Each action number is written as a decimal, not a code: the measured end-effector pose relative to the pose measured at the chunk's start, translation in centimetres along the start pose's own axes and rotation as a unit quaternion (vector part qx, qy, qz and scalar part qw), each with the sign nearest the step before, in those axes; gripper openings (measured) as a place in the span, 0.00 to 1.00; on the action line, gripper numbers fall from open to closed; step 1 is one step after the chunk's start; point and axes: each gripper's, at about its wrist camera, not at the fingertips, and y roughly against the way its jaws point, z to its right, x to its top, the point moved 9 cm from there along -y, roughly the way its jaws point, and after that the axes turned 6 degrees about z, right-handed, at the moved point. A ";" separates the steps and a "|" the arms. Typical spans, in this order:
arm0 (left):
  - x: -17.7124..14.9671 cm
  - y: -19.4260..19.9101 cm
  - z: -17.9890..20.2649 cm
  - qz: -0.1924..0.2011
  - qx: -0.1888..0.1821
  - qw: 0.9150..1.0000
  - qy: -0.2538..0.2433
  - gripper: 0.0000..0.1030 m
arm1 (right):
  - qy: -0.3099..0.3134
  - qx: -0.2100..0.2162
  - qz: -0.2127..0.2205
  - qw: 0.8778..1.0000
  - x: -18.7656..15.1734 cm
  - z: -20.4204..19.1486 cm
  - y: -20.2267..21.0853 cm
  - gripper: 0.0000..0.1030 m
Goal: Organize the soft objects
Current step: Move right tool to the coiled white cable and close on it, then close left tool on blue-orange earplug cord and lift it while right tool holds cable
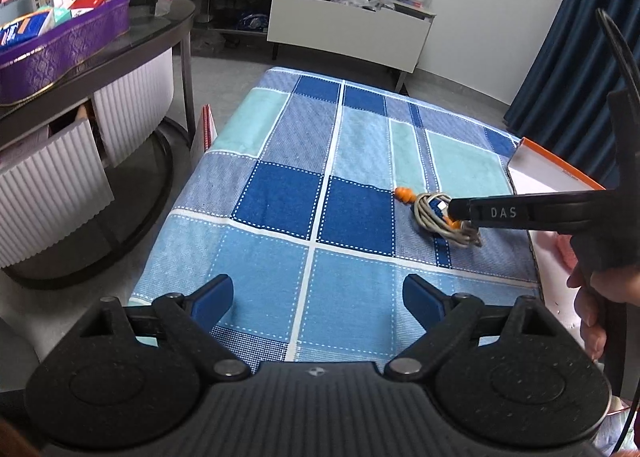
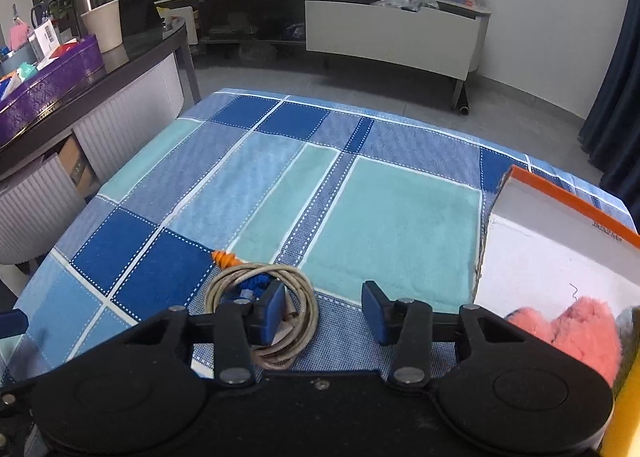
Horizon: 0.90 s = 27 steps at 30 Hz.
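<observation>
A coiled beige cable (image 2: 280,309) with orange earplugs (image 2: 225,258) and a blue cord lies on the blue checked tablecloth (image 2: 360,193). My right gripper (image 2: 326,311) is open, low over the cloth, with its left finger (image 2: 274,311) over the coil. In the left wrist view the coil (image 1: 444,219) lies under the right gripper's tip (image 1: 460,209). My left gripper (image 1: 318,299) is open and empty above the cloth's near part. A white box with an orange rim (image 2: 560,193) at the right holds a pink fluffy object (image 2: 576,333).
A dark side table (image 1: 132,41) with a purple tray (image 1: 60,49) of small packs stands to the left. A low TV cabinet (image 2: 392,33) runs along the far wall. A dark blue curtain (image 1: 572,57) hangs at the right. A yellow object (image 2: 624,409) shows at the right wrist view's edge.
</observation>
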 end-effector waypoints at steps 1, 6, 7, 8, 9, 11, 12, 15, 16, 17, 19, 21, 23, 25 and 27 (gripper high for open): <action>0.0 -0.1 0.0 -0.001 -0.001 1.000 0.000 0.91 | 0.002 0.007 -0.005 1.000 -0.1 -0.2 -0.2 0.50; 0.0 -0.2 -0.4 0.000 -0.001 1.000 0.007 0.92 | -0.013 0.025 0.019 0.999 0.2 -0.4 1.8 0.52; 0.1 -0.2 -0.5 0.002 0.000 1.000 0.010 0.92 | -0.015 0.038 0.029 0.999 0.1 -0.8 2.6 0.52; 0.1 -0.2 -0.7 0.002 0.002 1.000 0.013 0.92 | -0.012 0.058 0.036 0.998 -0.1 -1.4 3.3 0.51; 0.1 -0.3 -0.8 0.002 0.004 1.000 0.015 0.92 | -0.003 0.072 0.041 0.997 -0.3 -2.3 3.9 0.52; 0.1 -0.2 -1.1 0.003 0.009 1.000 0.019 0.92 | 0.025 0.095 0.043 0.994 -0.8 -4.1 4.5 0.51; 0.1 -0.1 -1.2 0.003 0.011 1.000 0.019 0.92 | 0.040 0.104 0.040 0.993 -1.0 -5.0 4.4 0.50; 0.2 0.3 -1.5 0.009 0.018 1.000 0.016 0.92 | 0.069 0.111 0.029 0.991 -1.4 -6.7 3.3 0.36; 0.3 0.4 -1.8 0.011 0.022 1.000 0.017 0.92 | 0.074 0.111 0.026 0.991 -1.4 -6.9 2.9 0.36; 0.4 0.5 -2.0 0.011 0.025 0.999 0.019 0.92 | 0.077 0.110 0.022 0.991 -1.4 -7.2 2.5 0.33; 0.3 0.6 -2.4 0.010 0.027 0.999 0.024 0.92 | 0.090 0.099 0.017 0.991 -1.6 -7.4 2.0 0.29; 0.3 0.5 -2.7 0.010 0.029 0.999 0.028 0.92 | 0.103 0.091 0.016 0.990 -1.8 -7.6 2.1 0.28; 0.3 0.5 -2.7 0.007 0.028 0.999 0.031 0.92 | 0.103 0.083 0.017 0.991 -1.9 -7.3 1.9 0.24; 0.3 0.6 -2.5 0.009 0.025 0.999 0.029 0.92 | 0.098 0.072 0.008 0.993 -2.2 -6.8 1.5 0.25; 0.3 0.8 -2.4 0.010 0.024 0.999 0.026 0.92 | 0.071 0.085 0.011 0.994 -2.1 -6.3 1.7 0.09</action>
